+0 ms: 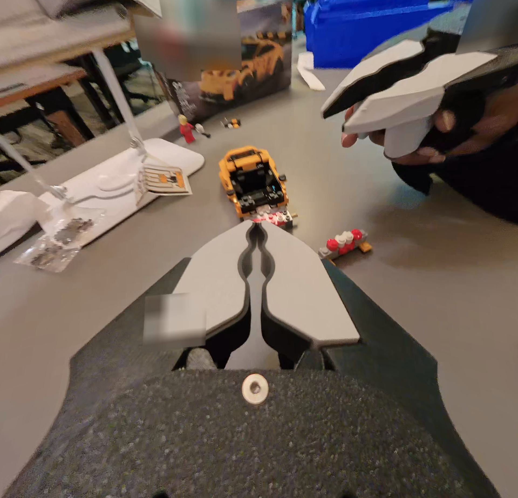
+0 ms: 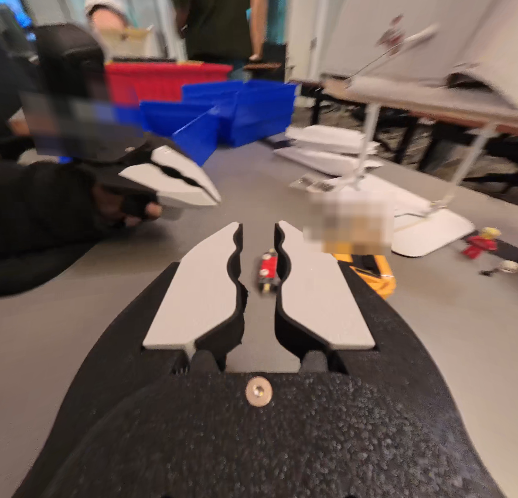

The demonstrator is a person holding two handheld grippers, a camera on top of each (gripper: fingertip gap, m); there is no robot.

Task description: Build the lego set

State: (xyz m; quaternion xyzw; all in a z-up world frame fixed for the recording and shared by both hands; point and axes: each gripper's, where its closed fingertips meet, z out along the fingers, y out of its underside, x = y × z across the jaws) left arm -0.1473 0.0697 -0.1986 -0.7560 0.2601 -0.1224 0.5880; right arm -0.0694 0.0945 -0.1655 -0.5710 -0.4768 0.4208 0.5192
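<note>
A partly built orange Lego car (image 1: pixel 252 176) with an open black interior stands mid-table; its red and white studded end faces my left gripper (image 1: pixel 256 226). That gripper is shut and empty, its tips just in front of the car in its own view. It also shows in the right wrist view (image 2: pixel 216 201), held off the table. A small red and grey sub-assembly (image 1: pixel 346 243) lies on the table right of the car. My right gripper (image 2: pixel 258 225) is open above this piece (image 2: pixel 267 271), not touching it. The right gripper also shows in the left wrist view (image 1: pixel 335 121). The car (image 2: pixel 375 277) is partly hidden.
A red minifigure (image 1: pixel 187 131), a small orange and black piece (image 1: pixel 232 123) and the set's box (image 1: pixel 252 72) stand behind the car. A booklet (image 1: pixel 165 182), white stand base (image 1: pixel 173 156) and parts bag (image 1: pixel 61 238) lie left. Blue bins (image 2: pixel 252 112) and people stand beyond. Spacing between my two grippers at the tips: around 10 centimetres.
</note>
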